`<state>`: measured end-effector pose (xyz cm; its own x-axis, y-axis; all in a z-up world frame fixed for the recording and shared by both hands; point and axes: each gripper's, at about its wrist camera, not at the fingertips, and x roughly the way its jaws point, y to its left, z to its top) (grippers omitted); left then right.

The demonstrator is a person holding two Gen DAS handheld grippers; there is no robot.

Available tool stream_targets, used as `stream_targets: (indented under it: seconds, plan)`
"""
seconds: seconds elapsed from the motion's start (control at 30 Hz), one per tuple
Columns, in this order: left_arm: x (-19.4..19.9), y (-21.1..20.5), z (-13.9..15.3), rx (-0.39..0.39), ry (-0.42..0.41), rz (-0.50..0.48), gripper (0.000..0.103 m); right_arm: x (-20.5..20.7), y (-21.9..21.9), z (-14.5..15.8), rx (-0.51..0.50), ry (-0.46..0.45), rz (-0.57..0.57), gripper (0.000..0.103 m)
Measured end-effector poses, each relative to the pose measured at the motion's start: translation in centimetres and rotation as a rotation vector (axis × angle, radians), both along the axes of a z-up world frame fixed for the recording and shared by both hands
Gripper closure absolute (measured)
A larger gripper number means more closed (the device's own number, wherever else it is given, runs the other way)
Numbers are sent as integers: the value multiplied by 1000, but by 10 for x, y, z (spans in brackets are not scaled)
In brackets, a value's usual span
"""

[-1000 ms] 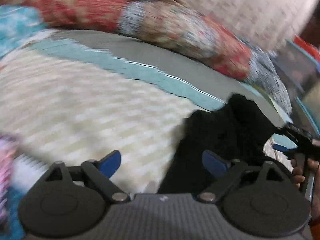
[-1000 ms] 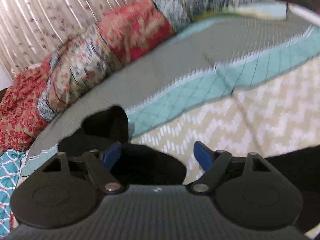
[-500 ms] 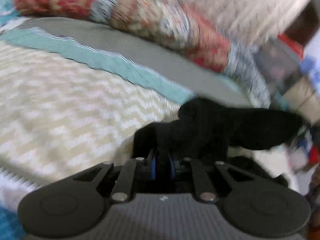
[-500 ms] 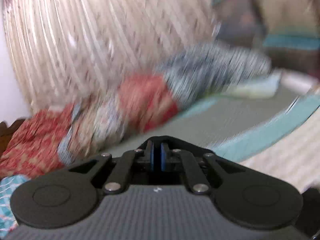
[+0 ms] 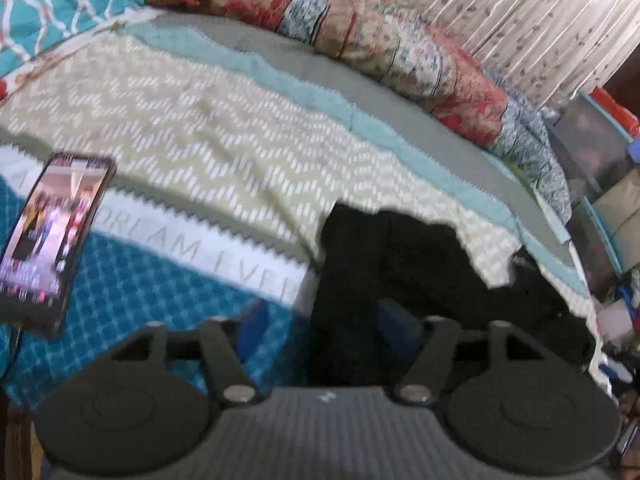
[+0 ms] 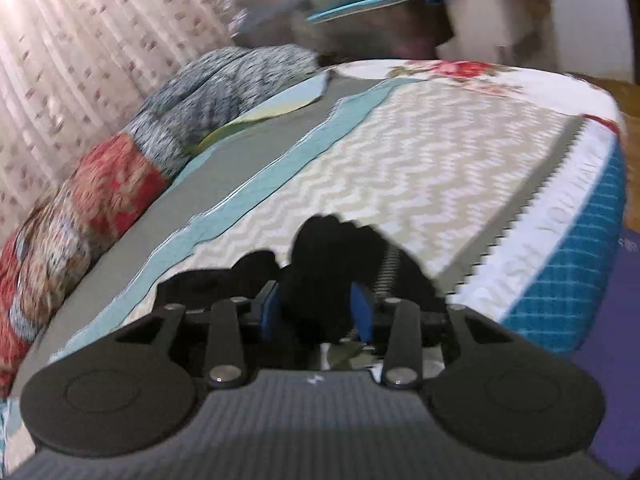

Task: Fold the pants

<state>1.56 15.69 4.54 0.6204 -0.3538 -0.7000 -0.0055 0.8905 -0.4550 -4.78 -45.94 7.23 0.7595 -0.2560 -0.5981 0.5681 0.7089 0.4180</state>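
Fingers (image 6: pixel 272 312) of our right gripper (image 6: pixel 316 312) are parting, with a bunch of the black pants (image 6: pixel 324 264) between them, apparently loose. Our left gripper (image 5: pixel 320 320) is also opening; its fingers (image 5: pixel 250 328) stand wide, the pants (image 5: pixel 400 264) partly between them, unpinched. Pants lie crumpled on the bed (image 5: pixel 192 132). A phone (image 5: pixel 52 236) rests well left of them.

The bedspread (image 5: pixel 168 240) carries pale capital letters along its white band: "DREAM" reads clearly in the left wrist view, then a partly hidden "EVER". The phone (image 5: pixel 52 236) screen's text is too blurred to read.
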Motion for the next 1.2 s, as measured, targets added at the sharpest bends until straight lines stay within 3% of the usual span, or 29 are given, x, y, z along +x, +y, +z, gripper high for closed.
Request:
stream_targets:
  seconds: [0.1, 0.17, 0.23, 0.37, 0.43, 0.47, 0.5, 0.6, 0.7, 0.77, 0.8, 0.83, 0.87, 1.0, 1.13, 1.2]
  plan:
    - [19, -5, 11, 26, -87, 19, 3, -4, -5, 14, -48, -35, -2, 47]
    - [35, -13, 11, 45, -93, -1, 3, -1, -6, 22, -72, -55, 11, 43]
    - [51, -24, 2, 52, -48, -35, 3, 7, -12, 25, -77, -60, 52, 40]
    - [55, -43, -22, 61, 6, -117, 3, 64, -2, 30, -144, -19, 247, 27]
    - [54, -50, -33, 61, 23, -129, 16, 96, 5, 22, -186, 27, 398, 19]
    - [55, -52, -38, 49, 39, -139, 44, 114, 11, 16, -213, 62, 461, 19]
    - [57, -55, -42, 46, 70, -149, 55, 129, 15, 8, -254, 115, 505, 19]
    - [49, -59, -33, 74, 27, -145, 73, 162, 11, -19, -338, 317, 516, 19]
    - [39, -54, -12, 46, -54, -150, 77, 157, -12, -29, -208, 360, 524, 19]
    - [31, -52, 0, 35, -96, -146, 78, 142, -22, -31, -152, 354, 511, 25]
    - [28, -52, 4, 26, -109, -142, 79, 132, -22, -31, -127, 356, 504, 50]
    - [26, -52, 8, 19, -114, -136, 79, 127, -23, -33, -94, 358, 500, 83]
    - [26, -52, 12, 9, -118, -126, 80, 119, -24, -32, -53, 349, 490, 89]
    - [18, -35, 25, -72, -136, -69, 80, 92, -27, -2, 81, 193, 438, 91]
    - [9, -6, 30, -167, -127, 7, 80, 62, -36, 47, 228, -89, 361, 91]
    - [7, 7, 33, -227, -127, 35, 80, 52, -37, 72, 254, -201, 324, 91]
